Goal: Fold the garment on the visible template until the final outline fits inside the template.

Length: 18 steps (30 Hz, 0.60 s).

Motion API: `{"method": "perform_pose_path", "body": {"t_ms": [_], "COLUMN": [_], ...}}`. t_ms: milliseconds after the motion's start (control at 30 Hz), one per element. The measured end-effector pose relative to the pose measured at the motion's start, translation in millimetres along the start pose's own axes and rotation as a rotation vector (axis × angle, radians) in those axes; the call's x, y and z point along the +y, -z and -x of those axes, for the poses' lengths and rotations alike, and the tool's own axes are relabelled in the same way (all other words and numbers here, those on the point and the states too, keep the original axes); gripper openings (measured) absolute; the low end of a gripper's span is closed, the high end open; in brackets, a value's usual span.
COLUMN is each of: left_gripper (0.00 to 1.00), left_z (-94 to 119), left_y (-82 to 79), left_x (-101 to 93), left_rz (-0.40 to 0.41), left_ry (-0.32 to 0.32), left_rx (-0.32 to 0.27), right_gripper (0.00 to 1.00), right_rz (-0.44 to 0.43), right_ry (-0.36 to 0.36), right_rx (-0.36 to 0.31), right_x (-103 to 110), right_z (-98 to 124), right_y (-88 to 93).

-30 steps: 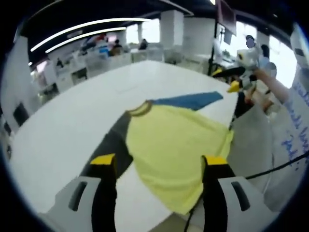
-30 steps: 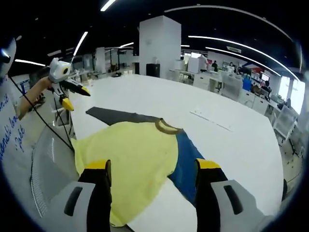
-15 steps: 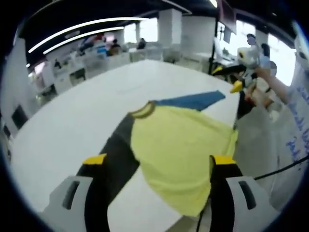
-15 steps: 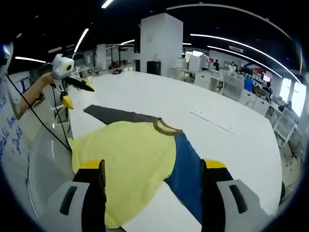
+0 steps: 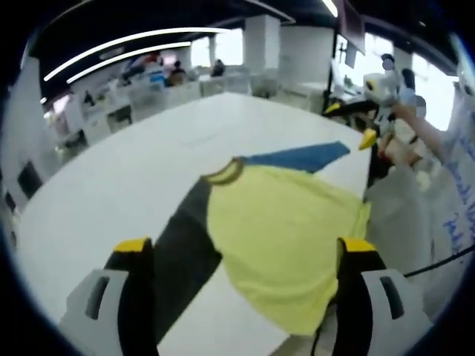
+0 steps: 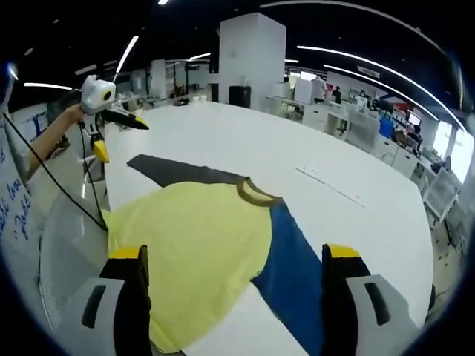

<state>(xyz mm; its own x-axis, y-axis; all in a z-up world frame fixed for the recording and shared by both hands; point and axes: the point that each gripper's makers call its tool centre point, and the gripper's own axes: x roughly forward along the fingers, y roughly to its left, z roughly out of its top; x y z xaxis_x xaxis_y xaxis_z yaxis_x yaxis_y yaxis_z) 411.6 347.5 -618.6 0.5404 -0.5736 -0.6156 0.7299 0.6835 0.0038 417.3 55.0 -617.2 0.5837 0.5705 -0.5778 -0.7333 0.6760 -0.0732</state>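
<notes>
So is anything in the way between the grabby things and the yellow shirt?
Nothing visible is. The yellow shirt lies flat on the white table, and both the left hand-held gripper and the right hand-held gripper hang open just above it, with only bare table and cloth ahead of their jaws.

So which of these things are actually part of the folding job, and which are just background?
Part of the job:
yellow shirt with a black sleeve and a blue sleeve
white table
left gripper, right gripper

Just background:
office desks
white pillar
</notes>
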Motion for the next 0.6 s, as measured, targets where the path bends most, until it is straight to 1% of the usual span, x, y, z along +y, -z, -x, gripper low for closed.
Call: {"method": "perform_pose_path", "body": {"t_ms": [200, 267, 433, 600], "left_gripper": [1.0, 0.99, 0.98, 0.96], "left_z": [-7, -10, -13, -20], "left_y": [3.0, 3.9, -4.2, -6.9], "left_x": [3.8, 8.4, 13.1, 20.2], "left_rz": [-0.004, 0.005, 0.001, -0.009], "left_ry": [0.014, 0.003, 0.003, 0.007], "left_rx": [0.023, 0.035, 0.019, 0.03], "right_gripper": [0.99, 0.98, 0.98, 0.97], "right_rz": [0.01, 0.011, 0.012, 0.011], "right_ry": [-0.017, -0.019, -0.026, -0.035], "right_rx": [0.013, 0.017, 0.025, 0.036], "right_x": [-1, -2, -5, -10], "right_z": [-8, -10, -15, -23], "right_y": [-0.8, -0.2, 0.3, 0.8]}}
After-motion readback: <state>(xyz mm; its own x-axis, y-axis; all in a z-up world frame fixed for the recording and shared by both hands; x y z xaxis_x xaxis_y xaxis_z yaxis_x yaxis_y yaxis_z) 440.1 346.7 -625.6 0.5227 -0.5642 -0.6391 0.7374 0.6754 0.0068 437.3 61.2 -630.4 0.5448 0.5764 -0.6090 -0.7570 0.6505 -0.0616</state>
